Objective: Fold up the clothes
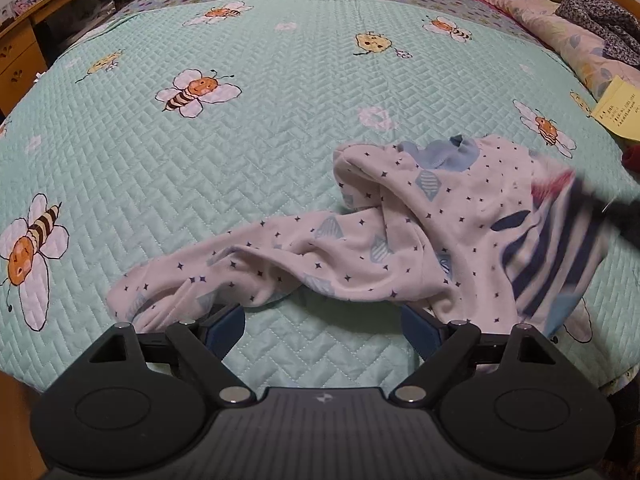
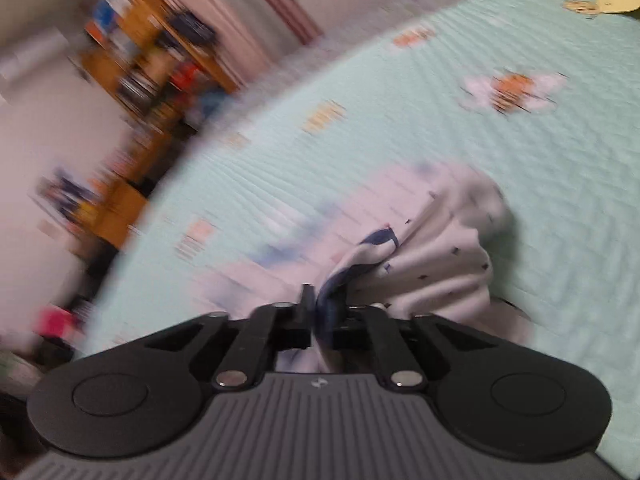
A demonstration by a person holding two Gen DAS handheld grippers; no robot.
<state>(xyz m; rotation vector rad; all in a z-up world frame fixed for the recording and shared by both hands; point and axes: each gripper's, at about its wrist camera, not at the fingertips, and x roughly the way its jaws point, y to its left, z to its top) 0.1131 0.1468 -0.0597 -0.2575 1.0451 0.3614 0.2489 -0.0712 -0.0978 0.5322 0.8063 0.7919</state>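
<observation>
lying nearest the left gripper (image 1: pixel 322 326), whose blue-padded fingers (image 1: pixel 228 326) stand spread wide with only quilt between them, is the lower edge of a crumpled garment (image 1: pixel 360 248). one loose end of it drapes against the outer side of the left finger, and another fold hangs over the right finger; neither pad pinches anything. the garment sits on the near right part of the mint-green quilt (image 1: pixel 240 160), which has a herringbone stitch and cartoon bees. it is pale pinkish-white cloth with small dark stars and light blue patches, a light blue collar (image 1: pixel 456 154) bunched at its far side, and a navy-and-white striped part (image 1: pixel 552 256) on the right, blurred where it is lifted. a long sleeve or leg trails left toward the near edge of the bed.

in the right wrist view the right gripper (image 2: pixel 320 316) has its fingers pressed together on a navy-edged fold of the same garment (image 2: pixel 436 256), which rises bunched from the quilt (image 2: pixel 520 152); this view is heavily blurred.

farther off, a yellow paper (image 1: pixel 618 110) lies at the right edge of the bed, touching a floral pillow (image 1: pixel 560 28) with dark clothes (image 1: pixel 600 20) heaped on it. wooden desk furniture (image 1: pixel 24 52) stands beyond the bed's left side.
</observation>
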